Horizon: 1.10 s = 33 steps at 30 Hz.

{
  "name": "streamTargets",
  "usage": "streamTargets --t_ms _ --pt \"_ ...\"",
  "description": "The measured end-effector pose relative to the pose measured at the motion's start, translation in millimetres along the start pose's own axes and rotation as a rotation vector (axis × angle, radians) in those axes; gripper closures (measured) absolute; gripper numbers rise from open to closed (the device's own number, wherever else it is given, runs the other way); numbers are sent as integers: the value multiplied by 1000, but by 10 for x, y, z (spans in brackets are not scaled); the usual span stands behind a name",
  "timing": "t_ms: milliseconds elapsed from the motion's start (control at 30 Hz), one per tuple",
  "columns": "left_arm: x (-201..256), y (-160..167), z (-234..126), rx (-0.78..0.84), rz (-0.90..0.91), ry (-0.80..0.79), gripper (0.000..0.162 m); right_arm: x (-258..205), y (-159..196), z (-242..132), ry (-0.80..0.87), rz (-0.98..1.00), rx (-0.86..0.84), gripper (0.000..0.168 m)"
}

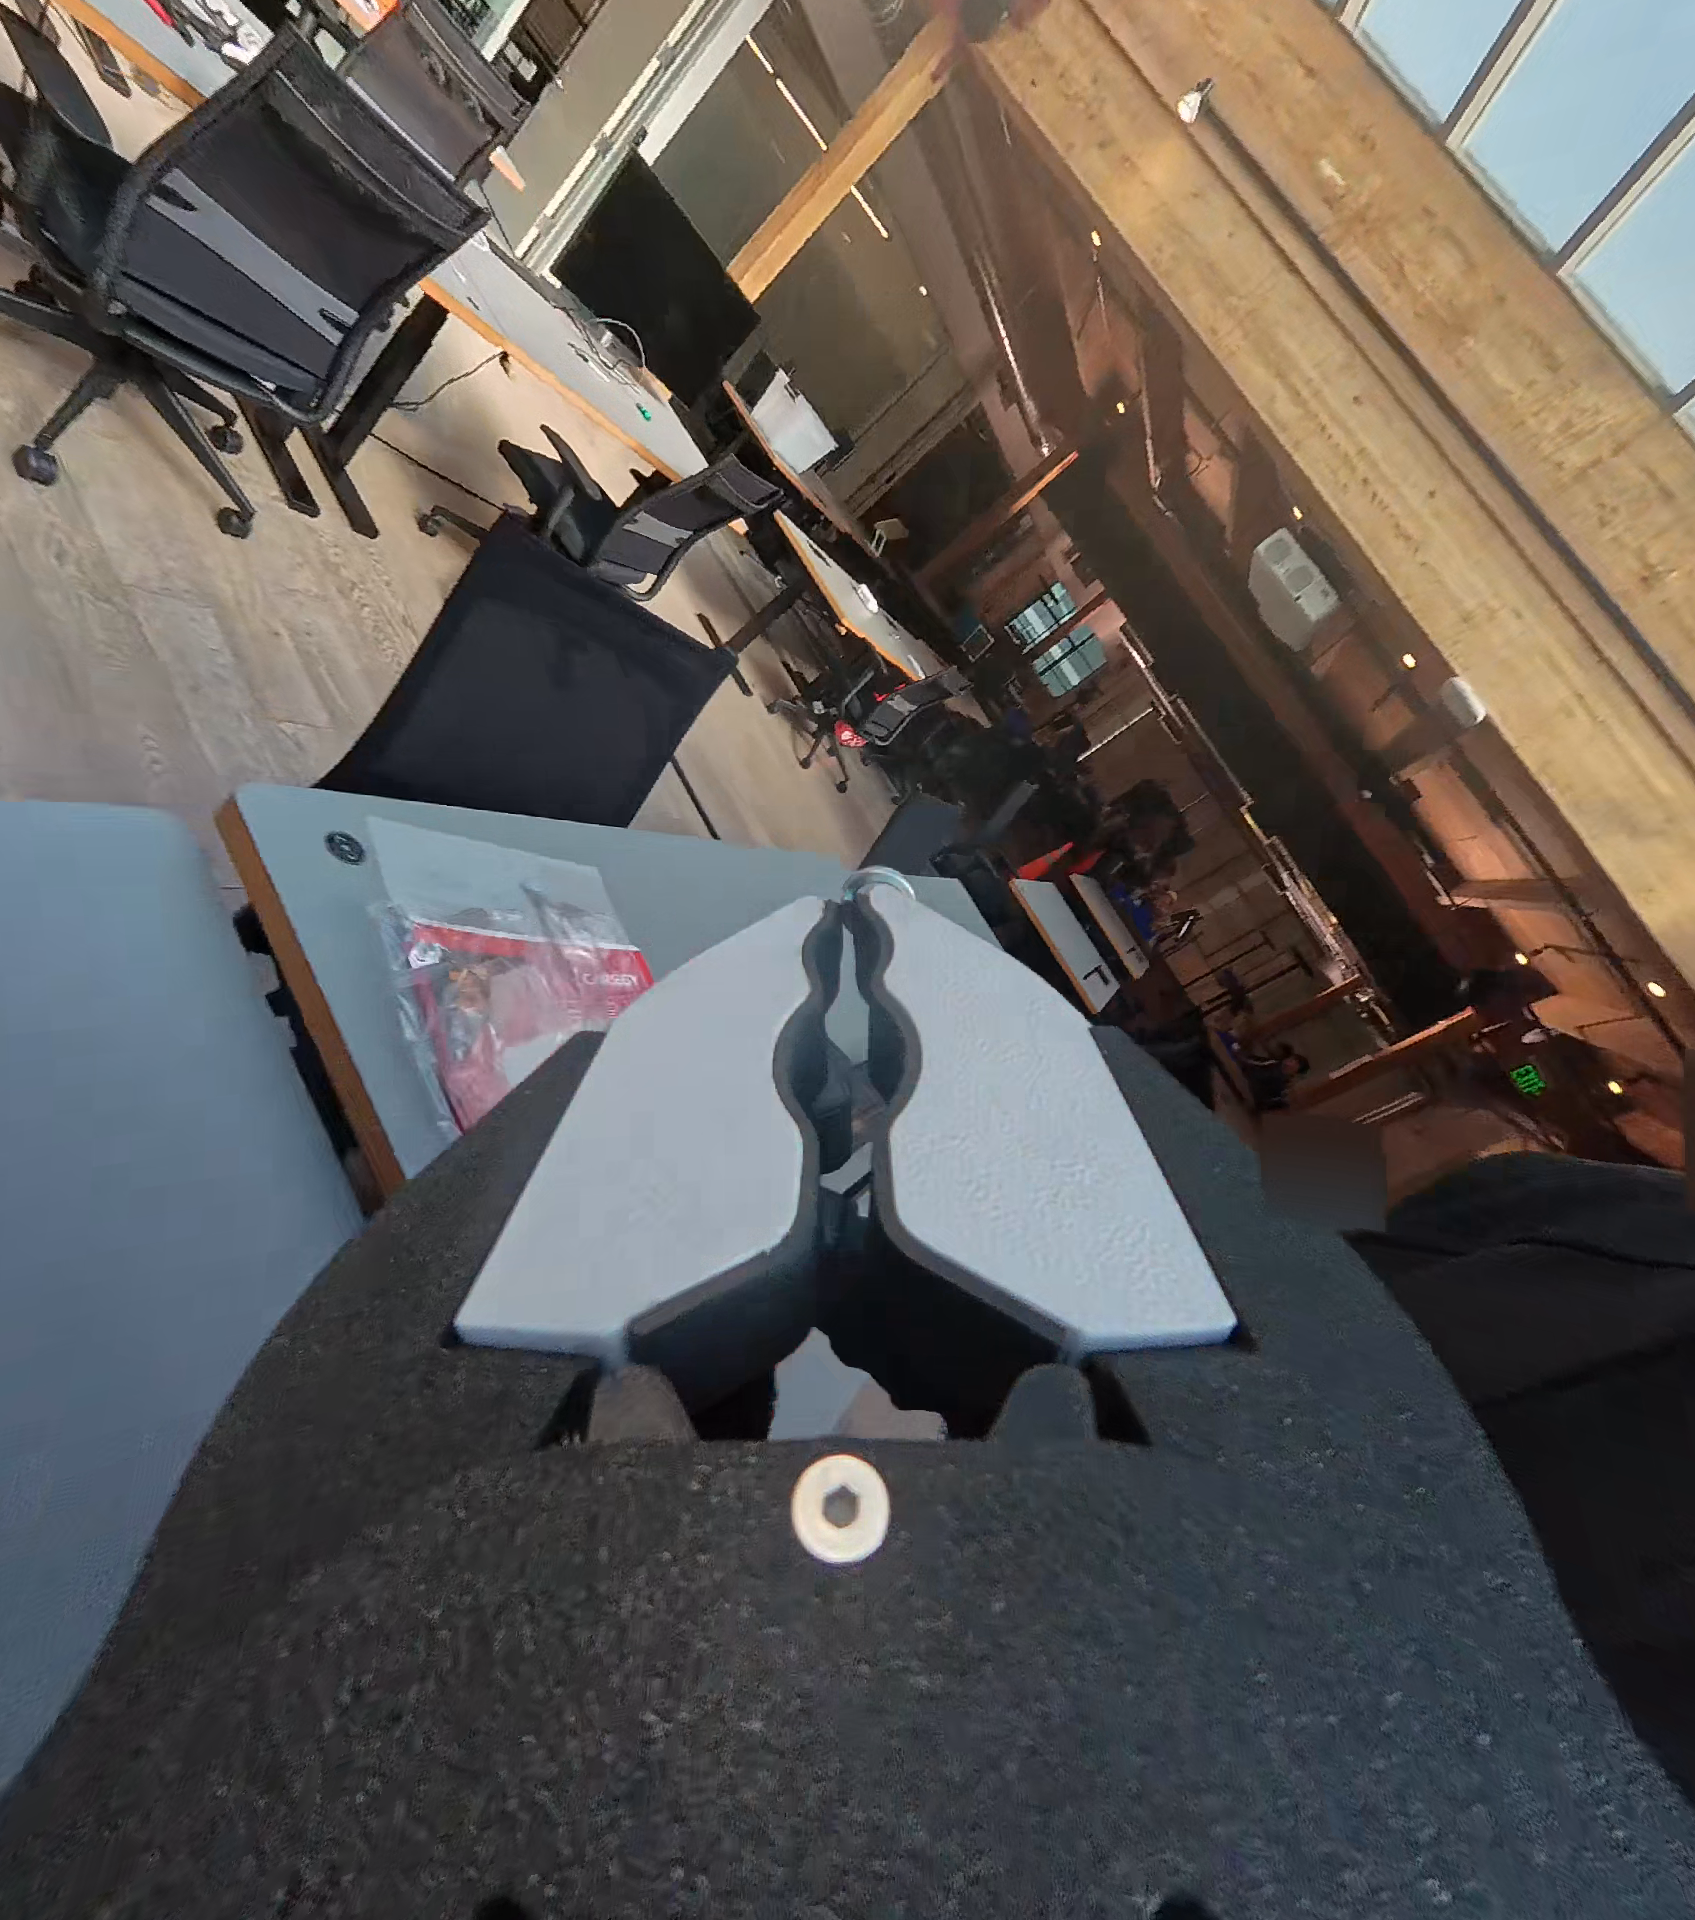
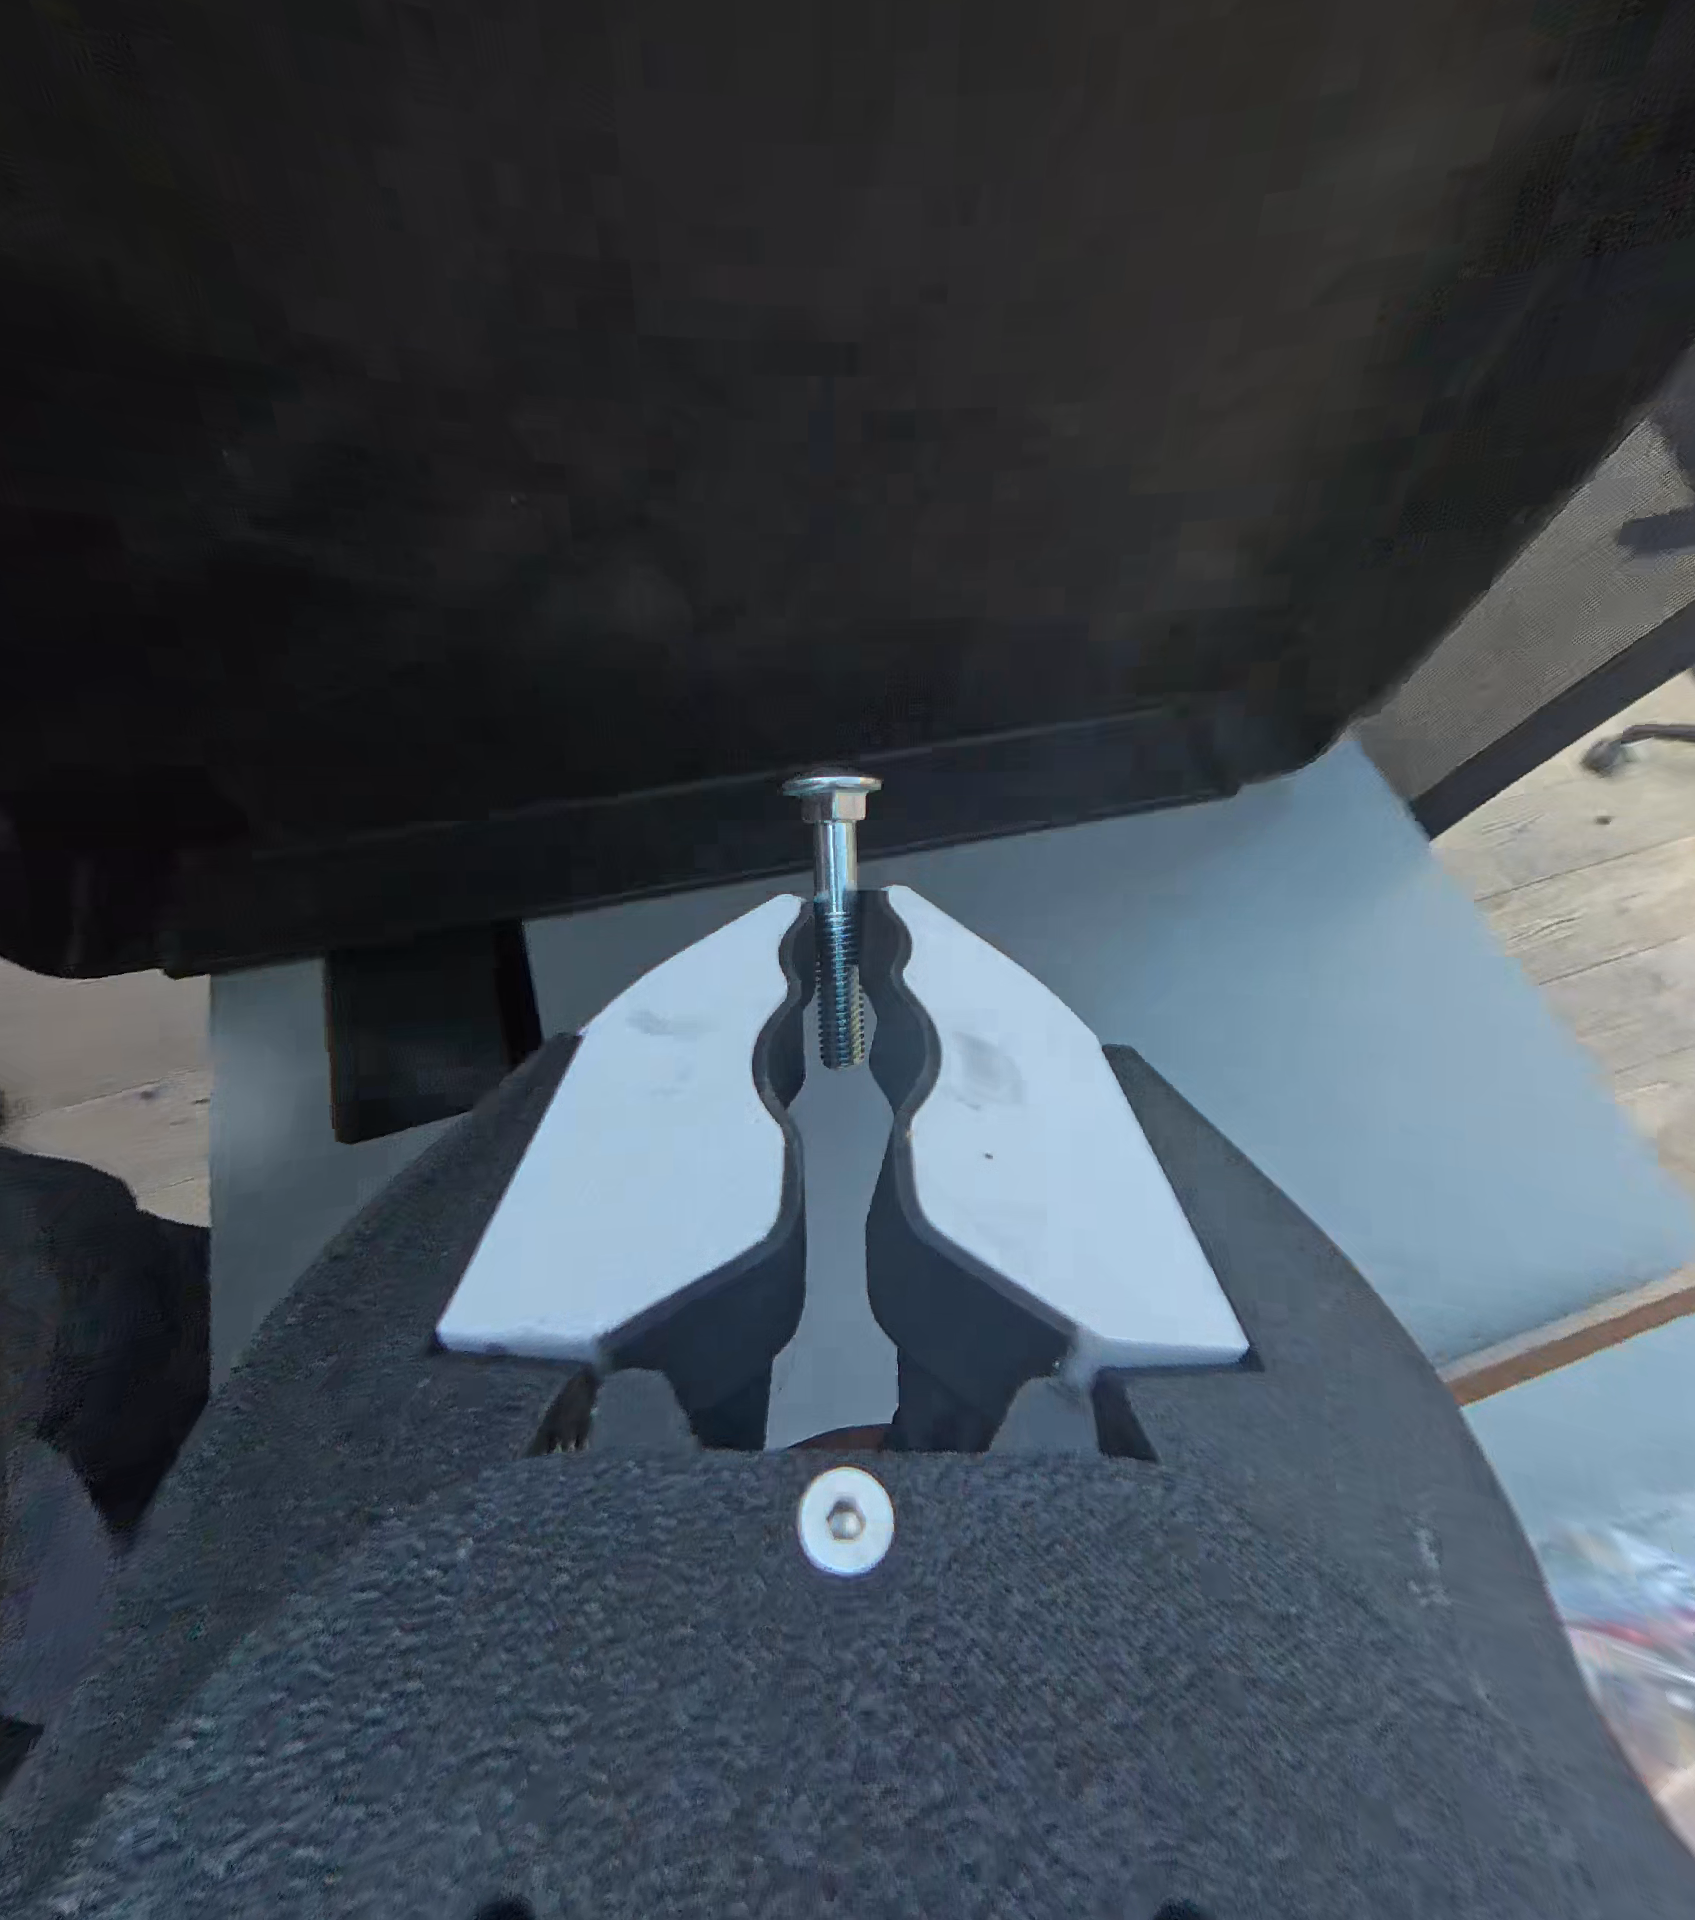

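**Both grippers clamped on small metal hardware**

A large black object (image 2: 718,416) fills the far half of the right wrist view, above a grey tabletop (image 2: 1238,1039). In the left wrist view, a clear bag of red-printed parts (image 1: 500,987) lies on the grey tabletop (image 1: 718,883), left of the gripper. The right gripper (image 2: 845,904) pinches the threaded shank of a silver bolt (image 2: 832,842), head pointing far. The left gripper (image 1: 853,914) is closed on a small metal ring-shaped piece (image 1: 879,883) at its tips.
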<state>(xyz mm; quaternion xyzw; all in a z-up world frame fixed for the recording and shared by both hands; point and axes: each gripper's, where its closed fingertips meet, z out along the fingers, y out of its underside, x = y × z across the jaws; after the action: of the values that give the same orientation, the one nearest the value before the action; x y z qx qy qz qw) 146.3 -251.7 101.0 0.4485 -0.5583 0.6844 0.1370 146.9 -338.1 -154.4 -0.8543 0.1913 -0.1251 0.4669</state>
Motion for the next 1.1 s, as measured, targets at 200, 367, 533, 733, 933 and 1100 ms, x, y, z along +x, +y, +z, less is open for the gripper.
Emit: streamTargets --t_ms 200,367,533,733,933,1100 --pt "-176 1344 280 162 -290 57 160 -349 -38 -241 -201 423 214 161" --pt "-271 1857 343 374 -452 157 161 -400 -719 -755 -413 795 503 161" --pt "-10 1883 415 507 -551 346 161 -500 -1232 -1144 -621 1056 717 161" --pt "-1 2005 199 459 -448 241 160 -788 -745 -763 -410 793 364 161" --pt "-436 2681 -31 259 -384 -18 160 -265 1681 -137 26 -191 -825 161" --pt "-921 3285 23 114 -423 -119 160 -471 2785 -39 -141 -383 -1150 161"
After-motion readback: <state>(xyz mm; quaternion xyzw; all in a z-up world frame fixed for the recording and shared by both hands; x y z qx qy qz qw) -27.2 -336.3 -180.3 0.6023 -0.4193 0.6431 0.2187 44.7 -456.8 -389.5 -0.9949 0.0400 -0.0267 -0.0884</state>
